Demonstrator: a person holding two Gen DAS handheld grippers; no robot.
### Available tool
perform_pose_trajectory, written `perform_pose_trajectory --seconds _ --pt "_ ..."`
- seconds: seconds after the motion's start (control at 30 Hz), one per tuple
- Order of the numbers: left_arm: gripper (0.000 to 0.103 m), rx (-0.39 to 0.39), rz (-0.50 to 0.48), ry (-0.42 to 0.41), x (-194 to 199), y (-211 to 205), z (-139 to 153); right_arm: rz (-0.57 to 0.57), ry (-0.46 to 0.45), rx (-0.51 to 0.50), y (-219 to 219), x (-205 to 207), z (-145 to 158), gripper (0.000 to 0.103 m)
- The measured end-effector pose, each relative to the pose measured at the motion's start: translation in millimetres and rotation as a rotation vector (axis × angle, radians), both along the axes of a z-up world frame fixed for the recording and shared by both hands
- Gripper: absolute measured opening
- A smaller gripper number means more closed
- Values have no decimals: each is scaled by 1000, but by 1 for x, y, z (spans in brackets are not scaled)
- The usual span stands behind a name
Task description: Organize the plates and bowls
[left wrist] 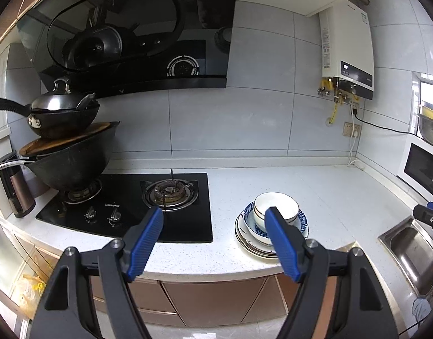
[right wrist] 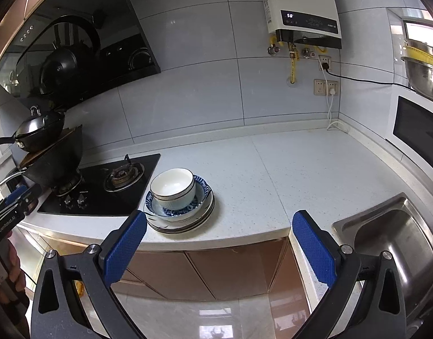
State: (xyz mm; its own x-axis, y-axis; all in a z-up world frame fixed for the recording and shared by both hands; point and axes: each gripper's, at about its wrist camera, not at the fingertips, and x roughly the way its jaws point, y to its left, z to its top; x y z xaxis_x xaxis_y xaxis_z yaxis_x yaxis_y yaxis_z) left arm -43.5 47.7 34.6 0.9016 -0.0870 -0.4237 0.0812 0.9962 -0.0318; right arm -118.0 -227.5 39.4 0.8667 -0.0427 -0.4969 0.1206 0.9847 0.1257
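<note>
Here, my left gripper (left wrist: 215,223) and right gripper (right wrist: 219,226) gape wide, holding nothing. The bowl (right wrist: 173,187) tops the plates (right wrist: 182,223), centre-left of the frame; a careless nudge might topple it.

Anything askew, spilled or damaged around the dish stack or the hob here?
The white bowl sits off-centre in the blue-patterned bowl, toward the hob side. On the left burner, a small wok perches on a board across the big wok, slightly tilted. No spills visible.
</note>
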Motion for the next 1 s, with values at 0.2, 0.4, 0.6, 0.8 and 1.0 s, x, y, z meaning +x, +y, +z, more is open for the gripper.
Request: perform_pose_trajectory --seconds 0.2,0.4,0.6,0.8,1.0 --pt "74 25 36 -14 -2 -11 5 60 -16 30 -12 10 1 102" --pt "74 28 24 -23 -7 -34 11 122 -46 38 -26 16 3 102" --pt "74 -2 7 -6 -7 -47 14 157 -28 34 -32 21 -1 102" --pt "74 7 15 -9 -13 -54 15 160 -50 52 -37 15 1 102" --pt "74 7 30 -10 -15 -51 15 160 -59 36 -40 16 6 102"
